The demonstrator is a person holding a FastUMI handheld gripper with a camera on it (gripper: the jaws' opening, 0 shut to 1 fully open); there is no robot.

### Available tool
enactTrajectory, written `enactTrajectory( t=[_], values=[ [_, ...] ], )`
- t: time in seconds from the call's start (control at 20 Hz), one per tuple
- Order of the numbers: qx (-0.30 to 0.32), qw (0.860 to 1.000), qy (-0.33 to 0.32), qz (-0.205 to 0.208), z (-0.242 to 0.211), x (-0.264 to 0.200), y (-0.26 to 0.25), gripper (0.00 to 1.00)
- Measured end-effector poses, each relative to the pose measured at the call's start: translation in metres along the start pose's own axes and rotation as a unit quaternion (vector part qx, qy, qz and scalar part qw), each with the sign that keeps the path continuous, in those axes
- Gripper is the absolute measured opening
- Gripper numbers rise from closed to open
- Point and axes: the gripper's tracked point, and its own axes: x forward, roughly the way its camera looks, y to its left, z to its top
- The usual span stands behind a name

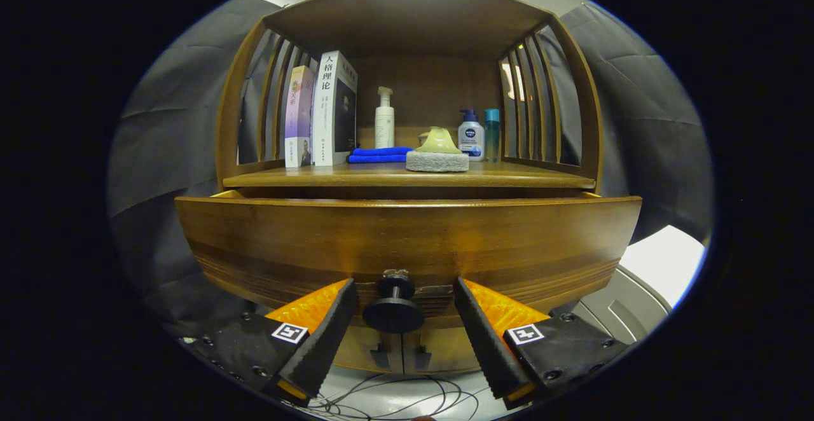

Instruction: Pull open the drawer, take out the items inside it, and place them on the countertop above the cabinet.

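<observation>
While the claw [402, 319] stands spread wide with the drawer knob [393, 310] between its fingers, neither one touching it, the drawer [407, 243] is pulled out a little below the tabletop [407, 179], which carries books [321, 112], a blue cloth [379, 154], a sponge [437, 157] and bottles [471, 136]; the drawer's inside is hidden
</observation>
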Motion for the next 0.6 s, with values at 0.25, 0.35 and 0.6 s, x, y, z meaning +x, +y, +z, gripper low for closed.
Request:
enactTrajectory(
  t=[0.25, 0.35, 0.6],
  values=[
    [0.001, 1.0, -0.002, -0.002, 0.006, 0.023, 0.0, 0.98],
    [0.002, 1.0, -0.002, -0.003, 0.007, 0.031, 0.0, 0.98],
    [0.003, 1.0, -0.004, -0.003, 0.011, 0.045, 0.0, 0.98]
  ],
)
